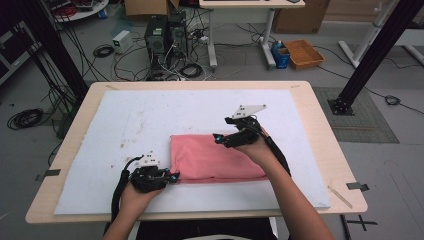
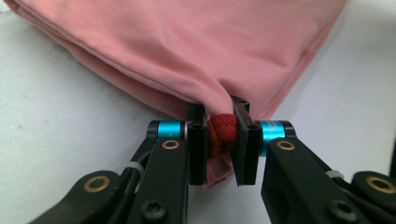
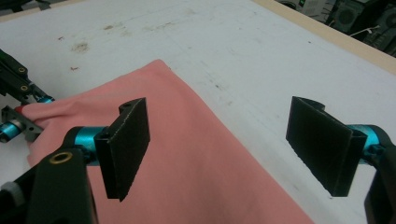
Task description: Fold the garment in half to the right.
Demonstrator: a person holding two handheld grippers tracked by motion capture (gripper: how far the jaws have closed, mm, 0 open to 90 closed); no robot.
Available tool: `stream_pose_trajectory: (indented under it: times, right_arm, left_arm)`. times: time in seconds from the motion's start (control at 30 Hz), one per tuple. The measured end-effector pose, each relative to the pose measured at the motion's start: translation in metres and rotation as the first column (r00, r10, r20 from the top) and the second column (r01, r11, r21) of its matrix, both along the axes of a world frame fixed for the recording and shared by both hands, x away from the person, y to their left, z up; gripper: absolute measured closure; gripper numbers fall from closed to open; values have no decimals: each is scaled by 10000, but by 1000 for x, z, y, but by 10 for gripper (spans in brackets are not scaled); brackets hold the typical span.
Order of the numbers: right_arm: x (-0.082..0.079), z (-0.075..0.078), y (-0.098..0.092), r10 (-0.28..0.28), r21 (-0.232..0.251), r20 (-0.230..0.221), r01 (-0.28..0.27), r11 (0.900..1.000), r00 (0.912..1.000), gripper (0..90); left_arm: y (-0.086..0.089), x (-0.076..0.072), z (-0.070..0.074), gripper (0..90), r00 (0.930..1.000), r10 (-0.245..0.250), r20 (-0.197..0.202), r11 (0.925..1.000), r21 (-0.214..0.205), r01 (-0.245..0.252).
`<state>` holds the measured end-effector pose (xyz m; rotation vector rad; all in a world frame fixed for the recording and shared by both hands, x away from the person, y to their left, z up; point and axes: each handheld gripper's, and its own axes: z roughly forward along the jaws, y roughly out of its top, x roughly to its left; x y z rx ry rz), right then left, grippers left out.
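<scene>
One folded pink cloth (image 1: 215,159) lying crosswise

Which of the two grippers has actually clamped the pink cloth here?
The left gripper: its pads pinch the near left corner of the pink cloth. The right gripper hangs wide open above the cloth.

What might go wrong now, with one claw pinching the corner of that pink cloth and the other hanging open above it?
1. The left claw pinches only a small bunched corner of the pink cloth; a pull may tug it free.
2. The cloth lies folded in layers; lifting by one corner may undo the fold.
3. The right claw hangs open above the cloth, gripping nothing, so that side would probably drag on the white mat.
</scene>
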<state>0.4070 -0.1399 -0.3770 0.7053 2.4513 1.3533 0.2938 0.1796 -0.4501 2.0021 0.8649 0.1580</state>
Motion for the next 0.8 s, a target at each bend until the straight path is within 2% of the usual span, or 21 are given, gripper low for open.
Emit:
stream_pose_trajectory:
  times: [0.17, 0.37, 0.67, 0.8]
  right_arm:
    - [11, 3, 30, 364, -266, -353, -374, 9989, 9987, 215]
    - [26, -5, 76, 843, -576, -939, -900, 9943, 9920, 215]
    - [46, -33, 140, 1059, -1460, -1849, -1339, 9802, 9770, 220]
    - [50, -47, 156, 1059, -1796, -2172, -1464, 9728, 9704, 296]
  left_arm:
    - [5, -1, 3, 788, 10000, 26, 68, 10000, -93, -25]
    - [10, -2, 3, 788, 10000, -41, 48, 9998, -181, 42]
    - [9, -2, 1, 788, 9996, -273, 20, 9993, -239, 274]
    - [9, -2, 1, 787, 9996, -296, 0, 9994, -201, 296]
